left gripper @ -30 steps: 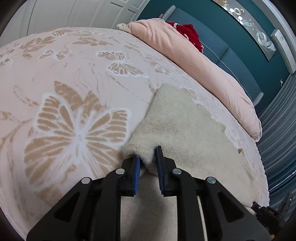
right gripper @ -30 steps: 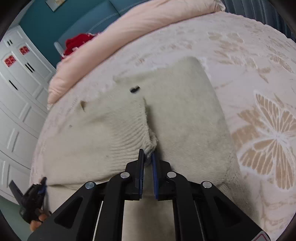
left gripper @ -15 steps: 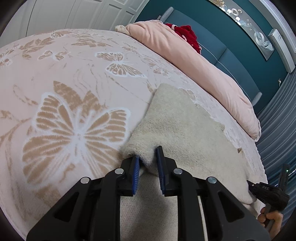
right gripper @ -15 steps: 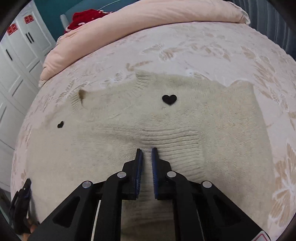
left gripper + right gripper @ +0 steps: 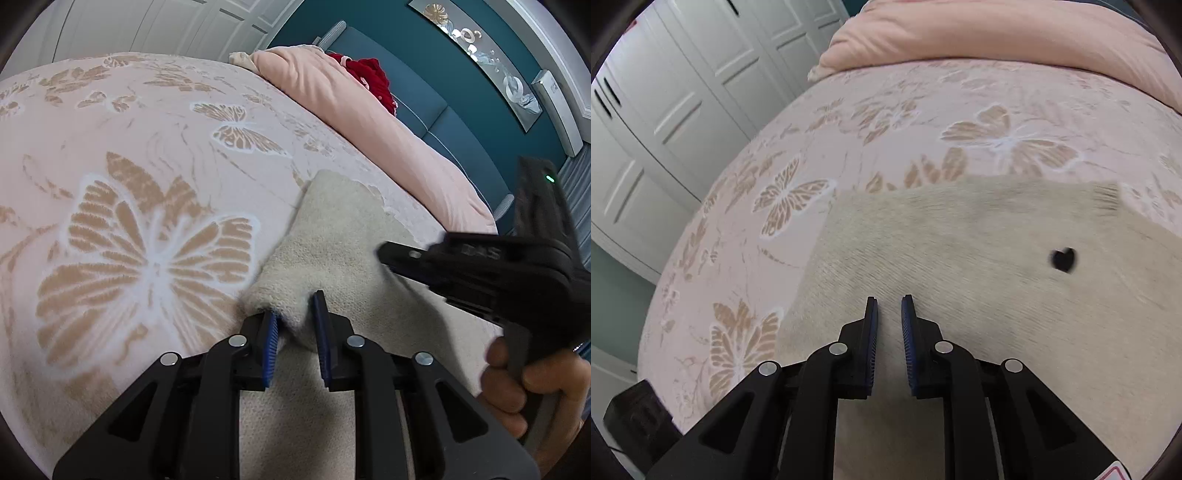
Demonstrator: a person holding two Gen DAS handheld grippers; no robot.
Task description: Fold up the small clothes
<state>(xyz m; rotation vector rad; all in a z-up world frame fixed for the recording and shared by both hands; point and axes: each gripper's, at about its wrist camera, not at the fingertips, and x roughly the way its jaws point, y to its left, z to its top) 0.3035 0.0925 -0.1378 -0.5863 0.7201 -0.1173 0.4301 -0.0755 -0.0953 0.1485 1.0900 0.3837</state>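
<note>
Your cream knit sweater (image 5: 979, 258) lies flat on the butterfly bedspread (image 5: 129, 155), its long axis running across the right wrist view, the ribbed edge (image 5: 1106, 201) toward the far right near the pink duvet (image 5: 997, 33). Your left gripper (image 5: 295, 317) pinches a bunched fold at the sweater's near edge. Your right gripper (image 5: 889, 317) hovers over the knit, jaws opening with nothing between them; the sweater's near part is cut off and motion-blurred.

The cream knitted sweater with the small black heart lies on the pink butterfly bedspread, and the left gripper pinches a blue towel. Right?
Not quite. In the left wrist view the left gripper pinches a fold of the cream knitted sweater itself, not a blue towel. It does lie on the pink butterfly bedspread.
</note>
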